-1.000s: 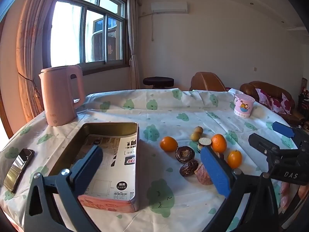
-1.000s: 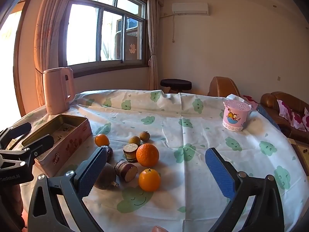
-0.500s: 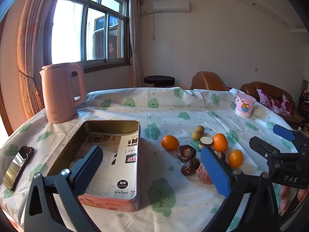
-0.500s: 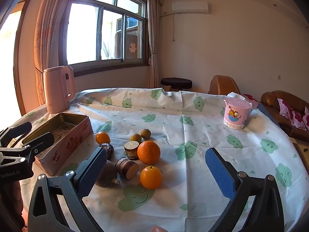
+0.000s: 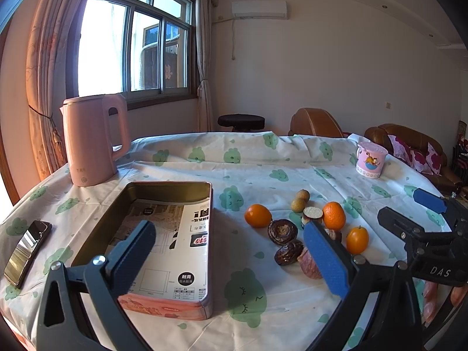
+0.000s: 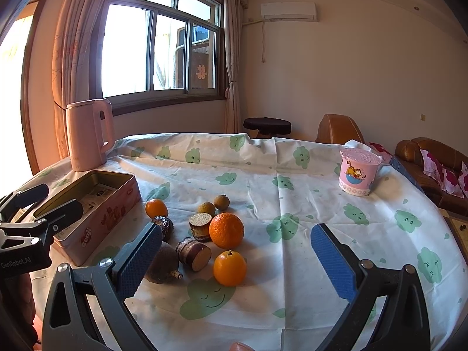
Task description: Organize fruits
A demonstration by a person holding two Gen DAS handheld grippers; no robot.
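While both grippers hover above the worktop (image 6: 292,263) with nothing between their fingers, the fruit lies in a loose cluster on the cloud-print cloth. The left gripper (image 5: 231,256) has its fingers spread wide over the near end of the open pink tin (image 5: 163,234), which holds only a printed paper sheet (image 5: 175,242). The right gripper (image 6: 238,259) is likewise spread wide, low over the near side of the cluster.

Right of the tin sits a small orange (image 6: 156,208); beside it a dark wrinkled fruit (image 6: 163,225). Two small brown round fruits (image 6: 213,204), perhaps longans, lie at the far edge, nearly touching. A large orange (image 6: 226,230) touches a cut brown piece (image 6: 200,226) with a pale face. Nearer are a second cut piece (image 6: 194,254), another orange (image 6: 229,267) and a brown rounded fruit (image 6: 163,263) partly hidden by the right gripper's left finger.

A pink kettle (image 5: 93,140) stands beyond the tin, a phone (image 5: 26,251) lies to the tin's left, and a pink cartoon cup (image 6: 358,172) stands well apart at the far right.
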